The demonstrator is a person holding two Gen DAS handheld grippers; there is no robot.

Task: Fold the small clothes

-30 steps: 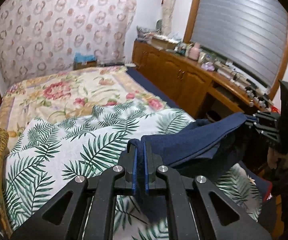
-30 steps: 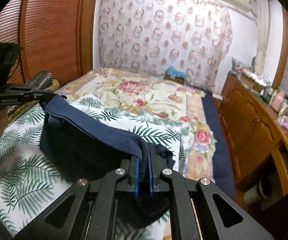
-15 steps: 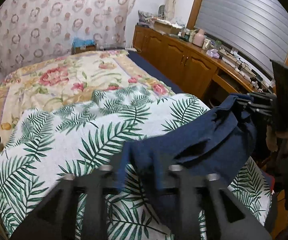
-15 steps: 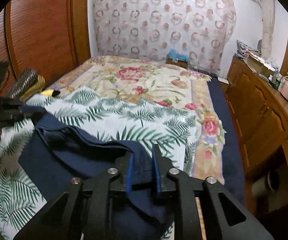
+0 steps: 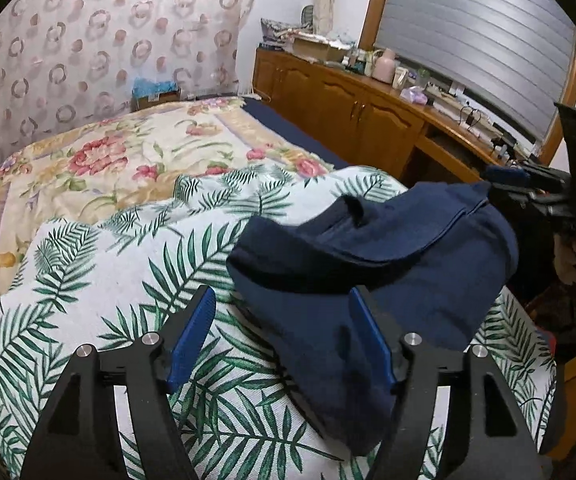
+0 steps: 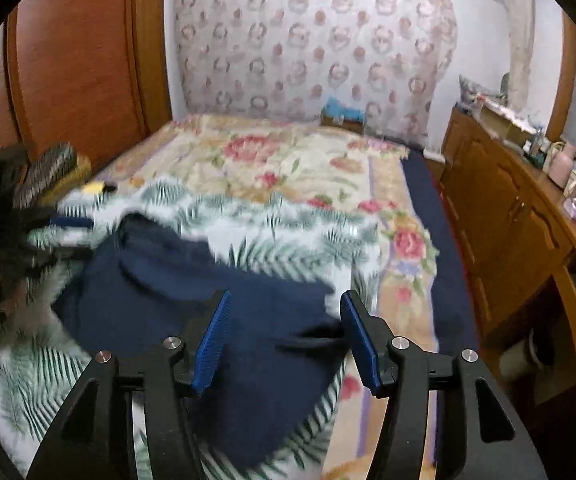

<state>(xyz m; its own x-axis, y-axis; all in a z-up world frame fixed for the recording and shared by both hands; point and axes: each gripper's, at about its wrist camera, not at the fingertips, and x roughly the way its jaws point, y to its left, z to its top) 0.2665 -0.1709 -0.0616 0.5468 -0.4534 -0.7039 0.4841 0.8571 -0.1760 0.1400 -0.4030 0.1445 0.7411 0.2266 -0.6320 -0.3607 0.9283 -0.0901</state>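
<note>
Dark navy knitted garment lying rumpled on the white palm-leaf bedspread, near the bed's foot edge; left gripper with jaws just opened wide, cloth lying loose between them; right gripper likewise just opened, pads clear of the fabric.

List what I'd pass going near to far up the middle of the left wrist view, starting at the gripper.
left gripper, jaws open → navy garment lying on the palm-leaf blanket → floral bedspread → small box with blue stuff on top → patterned curtain.
</note>
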